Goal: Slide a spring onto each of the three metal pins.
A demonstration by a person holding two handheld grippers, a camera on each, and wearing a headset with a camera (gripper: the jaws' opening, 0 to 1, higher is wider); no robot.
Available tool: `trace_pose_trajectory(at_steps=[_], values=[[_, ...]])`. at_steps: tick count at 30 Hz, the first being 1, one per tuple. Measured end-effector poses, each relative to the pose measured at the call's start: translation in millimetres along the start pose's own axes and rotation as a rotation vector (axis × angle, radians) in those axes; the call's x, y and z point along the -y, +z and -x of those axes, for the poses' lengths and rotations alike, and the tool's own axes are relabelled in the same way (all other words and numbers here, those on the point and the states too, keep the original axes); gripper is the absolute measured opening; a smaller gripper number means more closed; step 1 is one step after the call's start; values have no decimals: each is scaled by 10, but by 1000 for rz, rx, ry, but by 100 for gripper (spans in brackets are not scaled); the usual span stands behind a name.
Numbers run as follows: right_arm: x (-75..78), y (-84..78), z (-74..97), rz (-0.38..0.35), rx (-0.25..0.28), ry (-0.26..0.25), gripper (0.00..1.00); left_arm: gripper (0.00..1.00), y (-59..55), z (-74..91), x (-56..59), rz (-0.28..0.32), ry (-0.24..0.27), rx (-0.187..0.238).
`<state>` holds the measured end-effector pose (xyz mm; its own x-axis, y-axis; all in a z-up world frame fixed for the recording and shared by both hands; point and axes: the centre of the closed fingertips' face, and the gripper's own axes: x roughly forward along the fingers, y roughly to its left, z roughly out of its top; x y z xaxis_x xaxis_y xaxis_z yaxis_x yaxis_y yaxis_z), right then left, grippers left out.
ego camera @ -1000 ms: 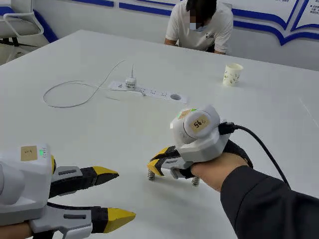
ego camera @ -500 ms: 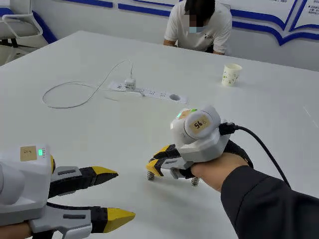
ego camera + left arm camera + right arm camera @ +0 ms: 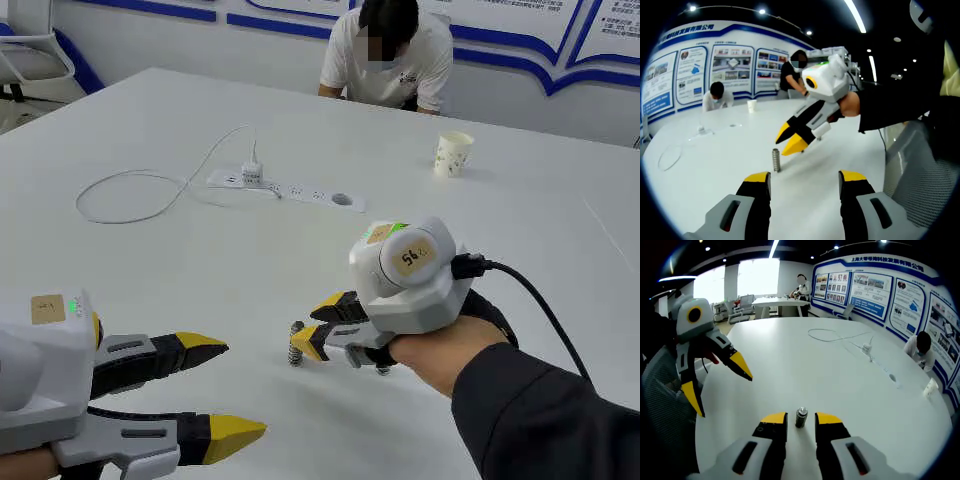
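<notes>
Starting nearest us, our left tool, grey-bodied with black jaws and yellow tips, hangs low over the broad white counter with its jaws spread wide and nothing between them. Further on, our right tool, of the same make, has its tips set only narrowly apart, and we see nothing pinched in them. The relation that counts lies here: the short grey metal pin wrapped in a coiled spring stands on the counter just ahead of those tips. In the right gripper view it lines up with their gap. Its long axis is upright while the jaws lie nearly level, so we judge any grasp would come from the side. The right tool is much the nearer; the left is well apart. A second small coil seems to stand under the right hand, too small to be sure of. Beyond lie a long white power strip and a looped white cable. Further back stands a white paper cup with green print, upright, its contents hidden from us. At the far edge sits a person in a white shirt.
</notes>
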<state>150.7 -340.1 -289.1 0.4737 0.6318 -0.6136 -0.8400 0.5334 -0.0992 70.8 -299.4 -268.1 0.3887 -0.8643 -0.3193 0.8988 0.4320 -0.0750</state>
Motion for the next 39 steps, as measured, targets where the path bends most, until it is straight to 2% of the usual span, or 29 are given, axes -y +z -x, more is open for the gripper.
trace_pose_trajectory(at_steps=[19, 28, 39], values=[[-131, 63, 412, -29, 89, -25, 28, 59, 20, -40, 23, 0, -12, 5], [-174, -49, 616, -24, 103, -42, 30, 60, 34, -44, 43, -5, -17, 5], [-126, -152, 908, -41, 149, -70, 32, 62, 53, -50, 66, -11, -23, 3]])
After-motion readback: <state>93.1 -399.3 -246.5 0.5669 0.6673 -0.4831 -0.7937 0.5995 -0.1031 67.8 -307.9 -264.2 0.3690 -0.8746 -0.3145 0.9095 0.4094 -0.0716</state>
